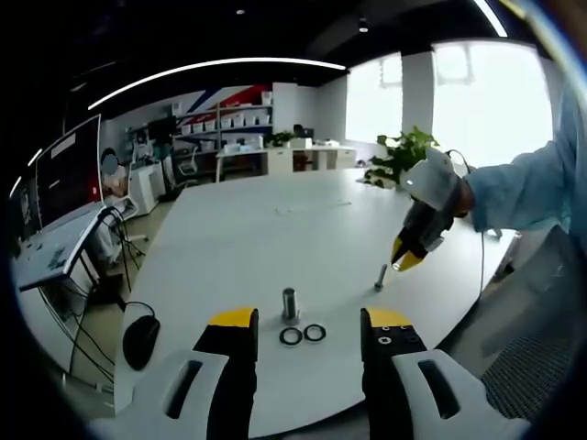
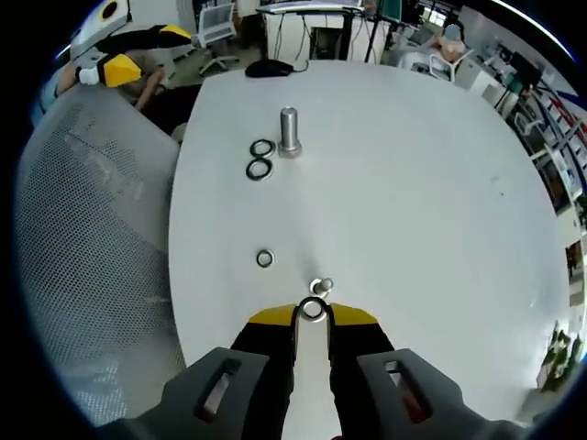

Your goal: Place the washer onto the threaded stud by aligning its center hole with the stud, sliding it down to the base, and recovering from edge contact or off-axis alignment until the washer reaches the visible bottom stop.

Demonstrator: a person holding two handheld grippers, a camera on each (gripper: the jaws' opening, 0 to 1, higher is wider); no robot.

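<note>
The right gripper (image 2: 313,316), low in the centre of the right gripper view, has its yellow-tipped jaws drawn narrow around a small silver metal washer (image 2: 313,310), pinched by its rim so the centre hole shows between the tips. Just above it in that view stands the short threaded stud (image 2: 322,287), seen nearly end-on, and the washer sits just beside its top; whether they touch I cannot tell. In the left gripper view the same stud (image 1: 380,277) rises from the white oval worktop (image 1: 275,229) right of centre, with the right gripper (image 1: 404,263) angled down close above it.

Another loose silver washer (image 2: 265,258) lies flat on the worktop to the left of the stud. Farther up the frame a taller plain steel cylinder (image 2: 290,131) stands with two dark rubber rings (image 2: 260,159) just beside it.

The left gripper (image 1: 304,332) hangs with jaws wide and nothing between them, pointed at that cylinder and the rings.

The washer looks light, thin, rigid and slick, likely to tip or slip in a rim grip. Holding it by opposite edges, level and hole clear, seems best; an off-axis approach would probably snag it on the threads.
</note>
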